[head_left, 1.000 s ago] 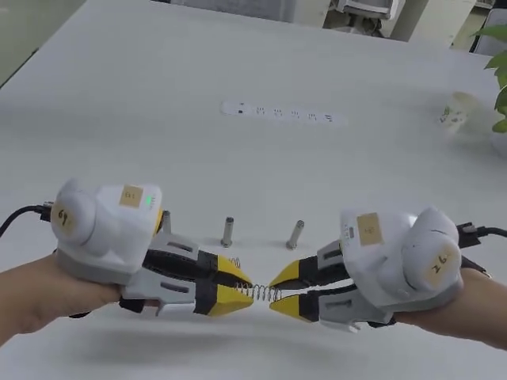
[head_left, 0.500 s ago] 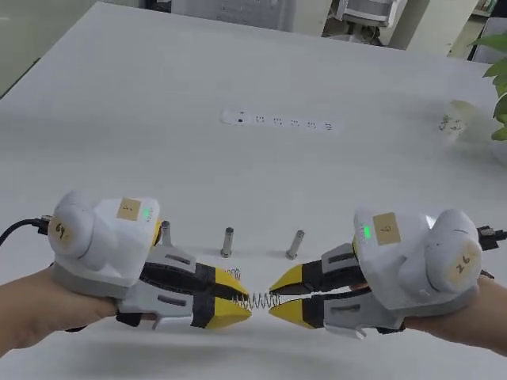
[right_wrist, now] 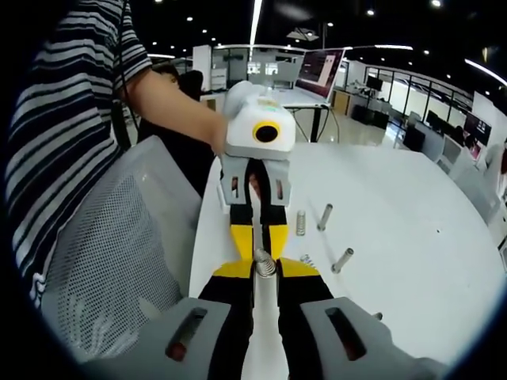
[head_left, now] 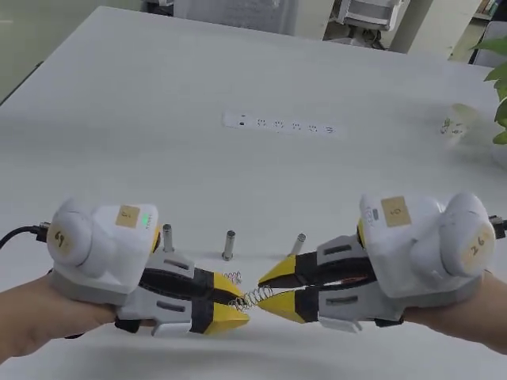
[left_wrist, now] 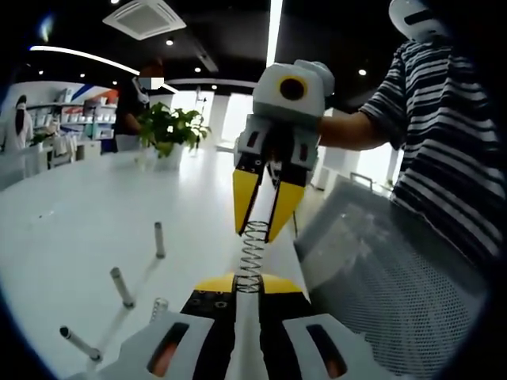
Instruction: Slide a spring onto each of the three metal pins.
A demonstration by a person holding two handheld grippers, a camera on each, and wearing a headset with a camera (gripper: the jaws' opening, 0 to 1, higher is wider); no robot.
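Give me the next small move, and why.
Probably open the left gripper. The spring is pinched at both ends between it and the right gripper, so neither end is free to go over a pin. A bare pin is close to the right gripper, which could carry it there.

tally at the bench

three metal pins [head_left: 229, 245]. two springs: a held spring [head_left: 252, 298], a loose spring [head_left: 232, 277]. two grippers: left gripper [head_left: 240, 303], right gripper [head_left: 263, 291]. one power strip [head_left: 277, 124]. one cup [head_left: 458, 121]. one leafy plant [head_left: 499, 75].

white workbench [head_left: 158, 95] — power strip [head_left: 277, 125] | potted plant [left_wrist: 170, 127] | mesh chair [left_wrist: 372, 269] | dark ceiling [left_wrist: 214, 36] — strip lights [left_wrist: 275, 24]
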